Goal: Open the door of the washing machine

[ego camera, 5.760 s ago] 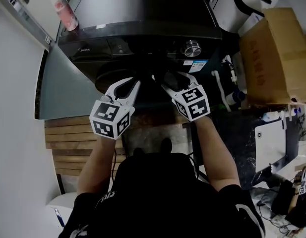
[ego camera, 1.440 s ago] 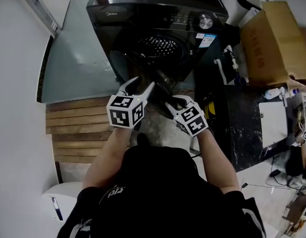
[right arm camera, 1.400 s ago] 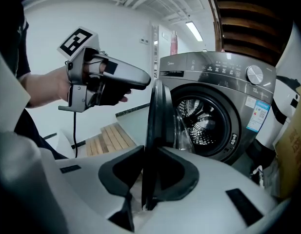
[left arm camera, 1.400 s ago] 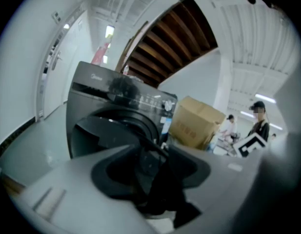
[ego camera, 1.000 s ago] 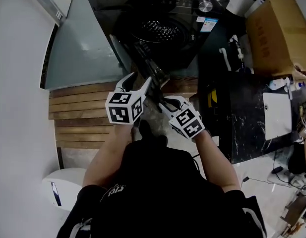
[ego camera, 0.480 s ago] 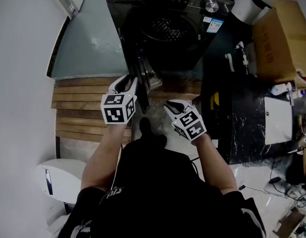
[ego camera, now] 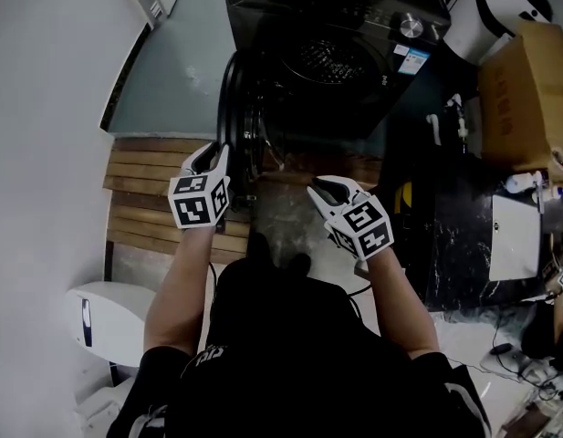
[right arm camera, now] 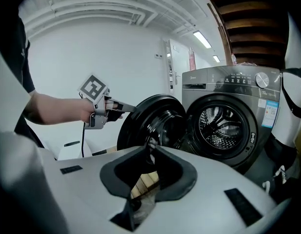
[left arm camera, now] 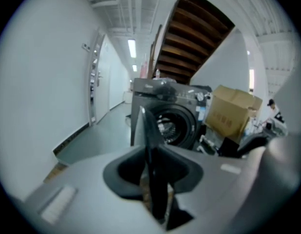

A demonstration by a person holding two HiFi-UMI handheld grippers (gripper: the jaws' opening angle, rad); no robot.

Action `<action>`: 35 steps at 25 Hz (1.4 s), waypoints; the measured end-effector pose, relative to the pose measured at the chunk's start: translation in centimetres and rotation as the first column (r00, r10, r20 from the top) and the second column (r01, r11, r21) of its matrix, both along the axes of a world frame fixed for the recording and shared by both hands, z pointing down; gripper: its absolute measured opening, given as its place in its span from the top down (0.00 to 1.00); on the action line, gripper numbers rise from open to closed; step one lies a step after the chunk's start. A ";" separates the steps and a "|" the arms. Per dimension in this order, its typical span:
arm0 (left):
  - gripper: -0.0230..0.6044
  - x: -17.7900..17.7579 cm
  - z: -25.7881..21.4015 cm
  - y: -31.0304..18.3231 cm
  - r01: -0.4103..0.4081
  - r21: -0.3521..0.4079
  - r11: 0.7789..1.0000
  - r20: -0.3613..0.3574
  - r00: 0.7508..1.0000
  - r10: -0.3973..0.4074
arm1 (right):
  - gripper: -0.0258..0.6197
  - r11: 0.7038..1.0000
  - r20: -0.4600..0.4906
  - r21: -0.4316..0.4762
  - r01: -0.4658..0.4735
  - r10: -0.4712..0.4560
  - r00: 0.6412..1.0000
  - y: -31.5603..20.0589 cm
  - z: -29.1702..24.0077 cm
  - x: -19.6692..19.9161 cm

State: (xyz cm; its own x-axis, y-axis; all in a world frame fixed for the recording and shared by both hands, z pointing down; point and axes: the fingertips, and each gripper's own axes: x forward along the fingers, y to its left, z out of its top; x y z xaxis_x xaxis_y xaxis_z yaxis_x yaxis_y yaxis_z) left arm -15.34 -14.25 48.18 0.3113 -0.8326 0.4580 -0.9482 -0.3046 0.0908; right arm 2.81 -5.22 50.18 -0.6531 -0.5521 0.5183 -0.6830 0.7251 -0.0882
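From the head view, the washing machine stands at 12 o'clock with its round door swung wide open to the left, seen edge-on. The drum is exposed. The left gripper sits at the door's near rim, at about 10 o'clock from the person's body. The right gripper hangs at 1 o'clock, apart from the door and above the floor. Wooden slats lie at 9 o'clock and a cardboard box at 2 o'clock.

In the left gripper view, the door's dark rim runs straight up from between the jaws. The jaws have just been closing and now pinch that rim. The machine's open mouth shows beyond at 12 o'clock, the box at 2 o'clock.

In the right gripper view, the jaws are drawn together at the tips with nothing between them. The open door stands ahead at 12 o'clock, and the drum is at 2 o'clock. At 10 o'clock the left gripper meets the door's upper left rim.
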 end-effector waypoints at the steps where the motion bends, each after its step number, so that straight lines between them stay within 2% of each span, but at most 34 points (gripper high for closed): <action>1: 0.81 -0.6 0.0 -0.1 0.009 0.001 1.000 0.001 1.000 -0.009 | 0.88 1.000 0.002 0.002 0.003 -0.003 1.000 -0.3 -0.2 -0.2; 11: 0.81 -6.4 0.2 -1.2 0.011 -0.005 1.000 -0.007 1.000 -0.011 | 0.89 1.000 0.013 0.003 0.007 -0.007 1.000 -4.2 -1.3 -5.1; 20: 0.80 -10.7 0.3 -2.9 -0.032 0.012 0.999 -0.014 0.999 0.032 | 0.89 1.000 -0.014 0.007 0.014 -0.014 1.000 -8.3 -1.8 -10.3; 28: 0.80 -13.6 0.0 -4.3 0.011 0.000 1.000 -0.045 0.999 -0.011 | 0.89 1.000 -0.048 -0.003 0.026 -0.026 0.999 -9.4 -1.7 -12.9; 32: 0.79 -14.1 -1.7 -4.6 0.077 0.091 0.993 0.014 0.997 -0.079 | 0.89 1.000 -0.044 -0.022 0.020 -0.021 0.999 -10.2 -1.2 -12.8; 35: 0.79 -12.7 -3.4 -5.4 0.070 0.141 0.987 0.024 0.997 -0.074 | 0.89 0.999 -0.034 -0.026 0.019 -0.020 0.999 -11.3 -1.1 -12.1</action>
State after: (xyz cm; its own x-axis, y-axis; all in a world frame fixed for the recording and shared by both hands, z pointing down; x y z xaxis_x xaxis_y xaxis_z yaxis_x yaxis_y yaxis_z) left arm -28.06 -19.64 44.75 0.2360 -0.9091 0.3433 -0.9698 -0.2428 0.0238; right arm -9.34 -16.49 49.11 -0.6455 -0.5256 0.5541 -0.6715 0.7362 -0.0840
